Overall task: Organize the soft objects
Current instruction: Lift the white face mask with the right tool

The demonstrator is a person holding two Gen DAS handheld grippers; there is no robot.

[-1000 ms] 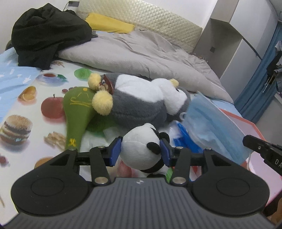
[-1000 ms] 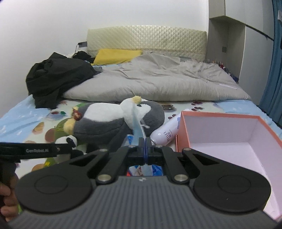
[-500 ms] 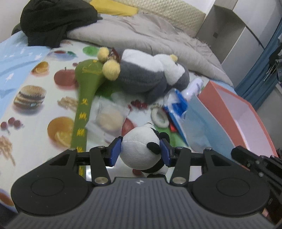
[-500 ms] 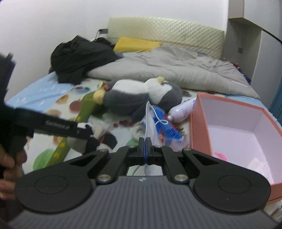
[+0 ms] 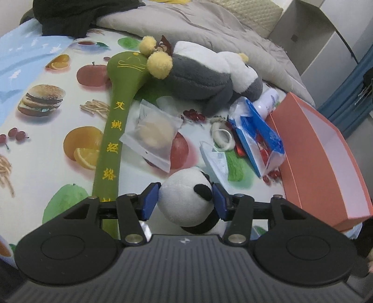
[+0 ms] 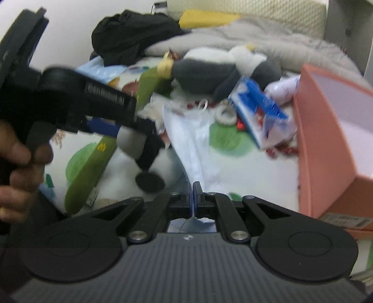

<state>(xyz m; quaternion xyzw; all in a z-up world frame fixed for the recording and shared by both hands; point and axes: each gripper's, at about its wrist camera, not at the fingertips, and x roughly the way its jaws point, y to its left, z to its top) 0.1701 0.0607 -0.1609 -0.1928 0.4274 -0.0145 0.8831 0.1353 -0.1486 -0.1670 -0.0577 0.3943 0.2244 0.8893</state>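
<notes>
My left gripper (image 5: 185,201) is shut on a small panda plush (image 5: 186,198) and holds it above the fruit-print sheet; the panda also shows in the right wrist view (image 6: 149,153). My right gripper (image 6: 193,194) is shut on a pale blue face mask (image 6: 188,139) that hangs in front of it. A grey and white penguin plush (image 5: 209,74) lies further back, next to a green padded hammer (image 5: 116,121). An open orange box (image 5: 326,149) stands to the right.
A wrapped bun (image 5: 153,135), a blue snack bag (image 5: 258,135), a white ring (image 5: 222,137) and a white bottle (image 5: 270,100) lie on the sheet. A grey duvet (image 5: 209,25) and black clothes (image 5: 77,14) lie at the back.
Both grippers have pulled back and risen with their loads. The right gripper has swung left, so the left gripper and the hand holding it now fill its left side.
</notes>
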